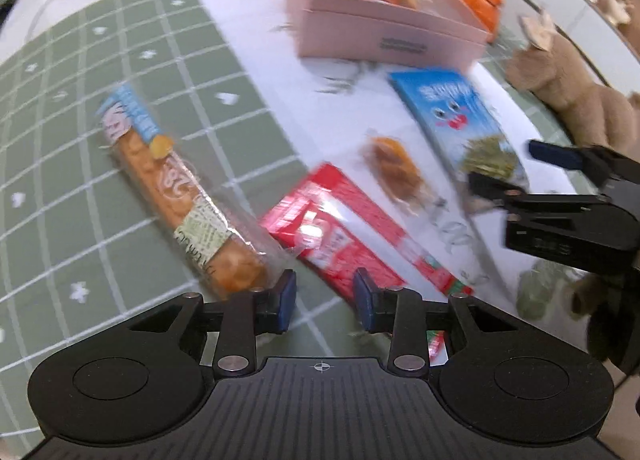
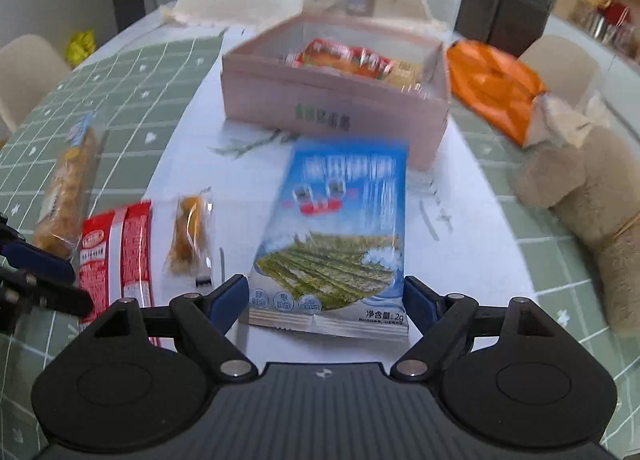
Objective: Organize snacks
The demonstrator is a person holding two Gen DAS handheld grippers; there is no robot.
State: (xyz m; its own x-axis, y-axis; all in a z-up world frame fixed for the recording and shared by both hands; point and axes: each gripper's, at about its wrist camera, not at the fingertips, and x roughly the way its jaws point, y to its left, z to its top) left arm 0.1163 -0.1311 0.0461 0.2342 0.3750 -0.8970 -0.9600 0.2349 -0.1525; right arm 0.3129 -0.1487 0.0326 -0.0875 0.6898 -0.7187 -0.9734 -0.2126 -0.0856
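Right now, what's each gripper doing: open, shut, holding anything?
Left gripper: open, narrow gap, nothing held, above the red packet.
Right gripper: open wide, straddling the seaweed packet, not gripping.

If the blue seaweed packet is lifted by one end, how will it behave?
The blue seaweed packet is a thin foil pouch lying flat, so it would probably be very light and bend or droop. Its glossy surface may slip between the tongs. It should not roll.

plush toy (image 2: 576,187), green grid tablecloth (image 1: 80,71)
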